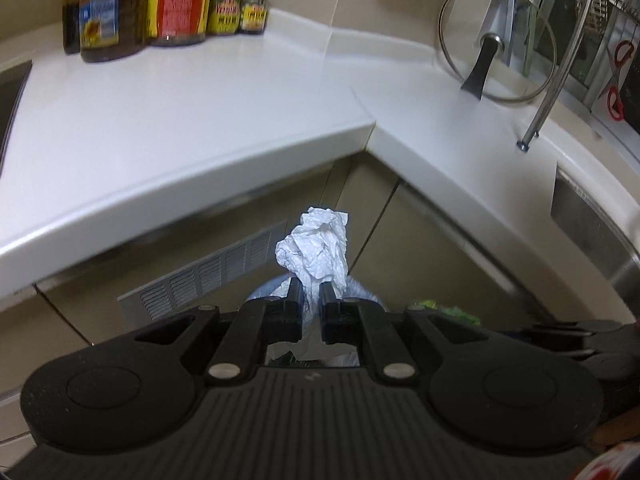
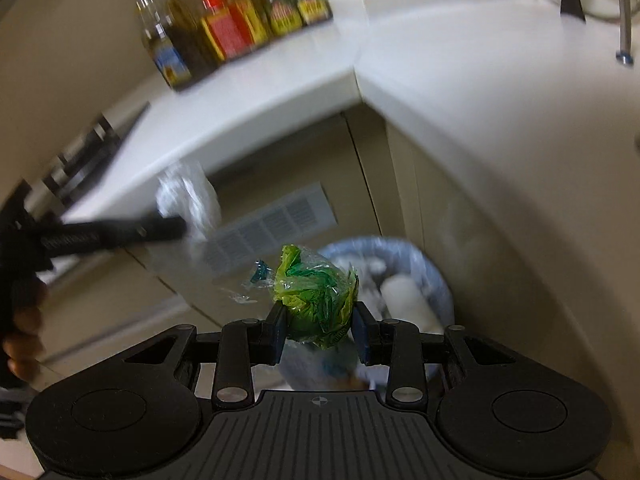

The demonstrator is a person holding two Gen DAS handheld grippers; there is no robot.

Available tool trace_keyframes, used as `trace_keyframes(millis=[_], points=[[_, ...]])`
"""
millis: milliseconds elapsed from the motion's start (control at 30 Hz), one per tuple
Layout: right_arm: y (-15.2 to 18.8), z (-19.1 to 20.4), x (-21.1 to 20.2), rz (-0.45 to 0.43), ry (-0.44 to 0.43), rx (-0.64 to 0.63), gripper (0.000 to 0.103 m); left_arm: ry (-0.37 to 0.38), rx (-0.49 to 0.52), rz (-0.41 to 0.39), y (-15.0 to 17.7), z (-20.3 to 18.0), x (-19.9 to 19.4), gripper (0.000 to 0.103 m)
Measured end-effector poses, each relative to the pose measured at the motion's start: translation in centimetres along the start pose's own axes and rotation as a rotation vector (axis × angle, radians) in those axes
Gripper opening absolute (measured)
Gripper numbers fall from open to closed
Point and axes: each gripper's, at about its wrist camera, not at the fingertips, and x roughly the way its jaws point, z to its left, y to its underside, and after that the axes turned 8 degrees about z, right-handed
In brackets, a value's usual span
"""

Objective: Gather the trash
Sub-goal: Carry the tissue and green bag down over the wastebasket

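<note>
The left wrist view alone shows the worktop's far end sharply: a glass pot lid (image 1: 496,40) propped upright at about 1 o'clock, a curved metal faucet (image 1: 560,60) beside it, red scissors (image 1: 618,80) at 2 o'clock and the steel sink (image 1: 600,232) rim at 3 o'clock. Bottles and jars (image 1: 160,4) stand at 11 o'clock on the white countertop (image 1: 180,120). The right wrist view alone shows the open bin (image 2: 436,280), lined with a bluish bag, sitting on the floor in the cabinet corner at roughly 1 o'clock from the right gripper (image 2: 320,326), with white waste already inside. That view also catches the left gripper (image 2: 176,226) from the side at 9 o'clock, blurred, and part of a hand (image 2: 24,336) at the left edge.

The left gripper (image 1: 311,292) has its jaws drawn nearly together, clamped on a crumpled white paper towel (image 1: 316,248) that rises in a creased, dimpled wad above the fingertips toward 12 o'clock, in front of a cabinet vent grille (image 1: 208,276). The right gripper's jaws stand partly apart, pressing from both sides on a balled green plastic wrapper (image 2: 316,292), glossy and crinkled, with darker green print and a clear tail trailing toward 10 o'clock. The wrapper sits just in front of the bin's near rim
</note>
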Motion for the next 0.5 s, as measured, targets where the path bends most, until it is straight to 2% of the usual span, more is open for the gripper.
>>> trace_keyframes(millis=[233, 367, 500], points=[[2.3, -1.1, 4.5, 0.095, 0.030, 0.048, 0.035, 0.002, 0.003, 0.038, 0.8, 1.4, 1.9, 0.008], [3.1, -0.9, 6.8, 0.131, 0.093, 0.039, 0.035, -0.012, 0.013, 0.059, 1.2, 2.0, 3.2, 0.008], [3.4, -1.0, 8.8, 0.159, 0.117, 0.053, 0.035, -0.013, 0.008, 0.081, 1.6, 2.5, 4.3, 0.008]])
